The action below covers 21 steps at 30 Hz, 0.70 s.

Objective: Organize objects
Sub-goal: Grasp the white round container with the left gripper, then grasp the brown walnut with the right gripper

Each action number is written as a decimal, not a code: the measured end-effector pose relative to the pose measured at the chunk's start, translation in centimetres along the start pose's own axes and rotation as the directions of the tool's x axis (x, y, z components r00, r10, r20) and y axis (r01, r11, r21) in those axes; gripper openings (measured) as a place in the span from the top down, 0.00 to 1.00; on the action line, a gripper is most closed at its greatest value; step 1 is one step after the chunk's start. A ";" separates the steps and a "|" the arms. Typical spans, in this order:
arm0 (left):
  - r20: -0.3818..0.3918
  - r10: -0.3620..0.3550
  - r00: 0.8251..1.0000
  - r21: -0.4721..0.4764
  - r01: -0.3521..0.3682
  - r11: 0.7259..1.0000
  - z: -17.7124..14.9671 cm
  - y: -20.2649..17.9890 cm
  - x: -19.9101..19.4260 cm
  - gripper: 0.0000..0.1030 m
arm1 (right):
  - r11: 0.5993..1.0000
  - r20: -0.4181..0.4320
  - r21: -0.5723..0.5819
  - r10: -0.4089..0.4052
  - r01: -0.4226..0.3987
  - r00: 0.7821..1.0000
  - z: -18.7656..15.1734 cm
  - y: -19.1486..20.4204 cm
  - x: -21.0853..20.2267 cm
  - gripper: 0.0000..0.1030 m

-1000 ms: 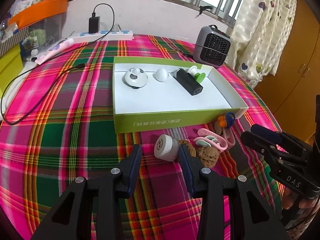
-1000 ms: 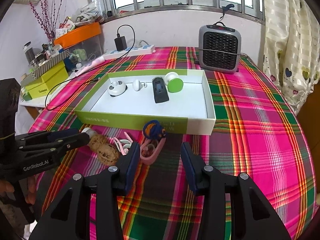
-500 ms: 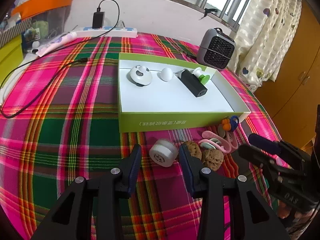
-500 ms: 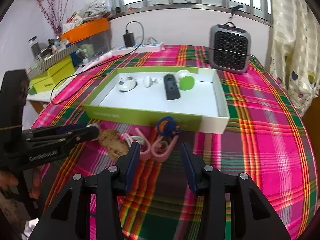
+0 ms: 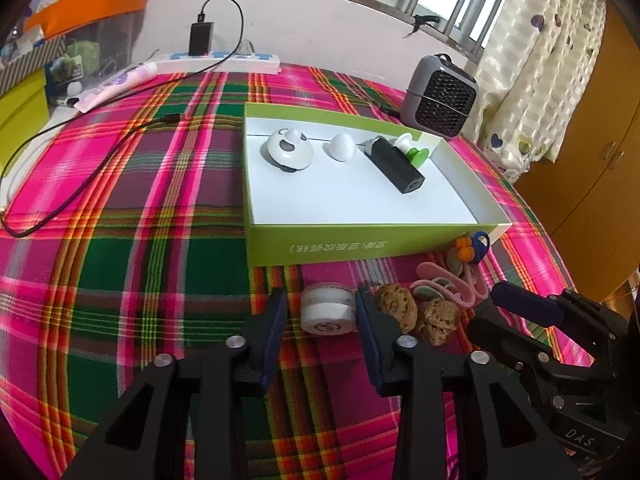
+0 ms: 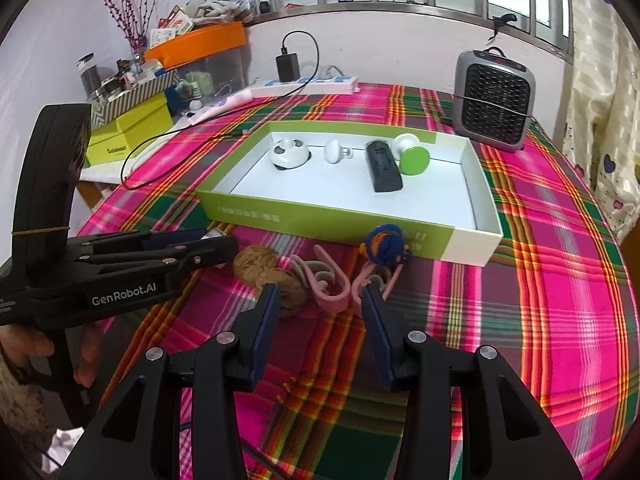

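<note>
While the left gripper [image 5: 320,312] closes, a white round container [image 5: 328,314] lies on its side between its jaws.
Right pad touching, left pad apart; walnuts [image 5: 416,312] crowd the right; green box [image 5: 360,246] just beyond, near half bare. Right gripper [image 6: 320,312] half-open, empty, before pink clips [image 6: 340,280].

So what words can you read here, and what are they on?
"GenRobot.AI": side of the left gripper.
"DAS": side of the right gripper.
Green box: print on its front wall, too blurred to read.
Yellow box: small label, too small to read.
</note>
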<state>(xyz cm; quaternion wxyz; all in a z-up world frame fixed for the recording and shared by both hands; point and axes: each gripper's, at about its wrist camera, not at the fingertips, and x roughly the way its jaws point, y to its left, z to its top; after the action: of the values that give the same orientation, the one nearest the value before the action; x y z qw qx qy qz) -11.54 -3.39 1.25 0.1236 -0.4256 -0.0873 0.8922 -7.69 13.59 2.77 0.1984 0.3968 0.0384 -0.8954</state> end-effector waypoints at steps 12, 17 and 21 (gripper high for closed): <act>0.005 0.023 1.000 -0.012 -0.023 1.000 -0.5 1.0 -0.6 0.75 | 0.998 -0.012 -0.037 0.041 -0.041 0.999 0.1 1.4 0.8 0.58; 0.005 0.025 1.000 -0.011 -0.025 1.000 -0.8 1.4 -1.0 0.75 | 0.997 -0.009 -0.046 0.057 -0.057 0.998 0.2 1.8 0.9 0.58; 0.006 0.022 1.000 -0.013 -0.022 1.000 -0.9 1.5 -1.0 0.75 | 0.995 -0.011 -0.071 0.069 -0.069 0.998 0.2 2.4 1.1 0.58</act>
<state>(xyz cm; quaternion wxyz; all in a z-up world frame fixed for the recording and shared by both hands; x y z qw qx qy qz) -10.45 -5.13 1.07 0.1106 -0.4245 -0.0888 0.8943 -7.56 11.02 2.37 0.2433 0.3943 0.0576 -0.8843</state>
